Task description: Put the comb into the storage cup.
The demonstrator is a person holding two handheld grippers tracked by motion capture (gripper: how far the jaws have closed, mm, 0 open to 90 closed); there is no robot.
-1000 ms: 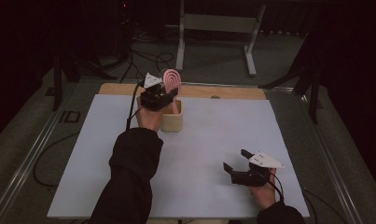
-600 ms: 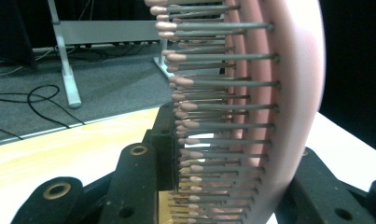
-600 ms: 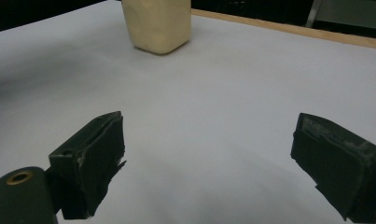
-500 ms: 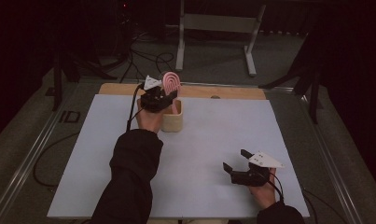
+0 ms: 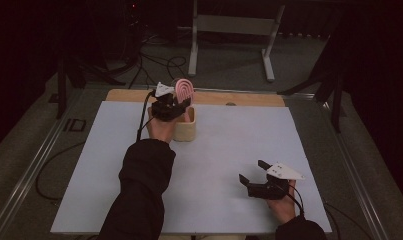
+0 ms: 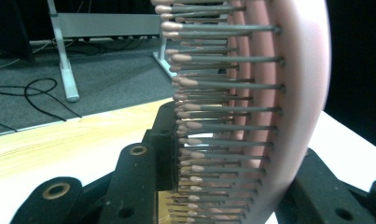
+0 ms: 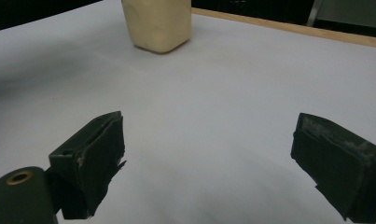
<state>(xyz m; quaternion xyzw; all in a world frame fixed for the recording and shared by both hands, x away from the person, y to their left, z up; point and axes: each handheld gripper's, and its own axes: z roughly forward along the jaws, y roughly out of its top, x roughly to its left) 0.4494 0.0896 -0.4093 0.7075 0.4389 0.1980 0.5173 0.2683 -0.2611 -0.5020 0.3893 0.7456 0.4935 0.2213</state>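
Black jaws of the left gripper (image 5: 175, 104) clamp a pink hairbrush (image 5: 184, 90) by its head, upright above the cream holder (image 5: 185, 131) near the table's (image 5: 239, 140) far edge, presumably so its handle can drop straight in. Grey pins with pink tips rise in rows from its curved pad. Well apart, the right gripper (image 5: 251, 172) rests released, holding nothing.

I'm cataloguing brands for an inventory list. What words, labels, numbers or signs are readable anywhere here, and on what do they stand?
None: no readable text in any view.
Pink hairbrush held in the left tongs: no brand or lettering visible.
Cream holder on the white table: plain walls.
Right tongs, open: bare black jaws, blank grey plate.
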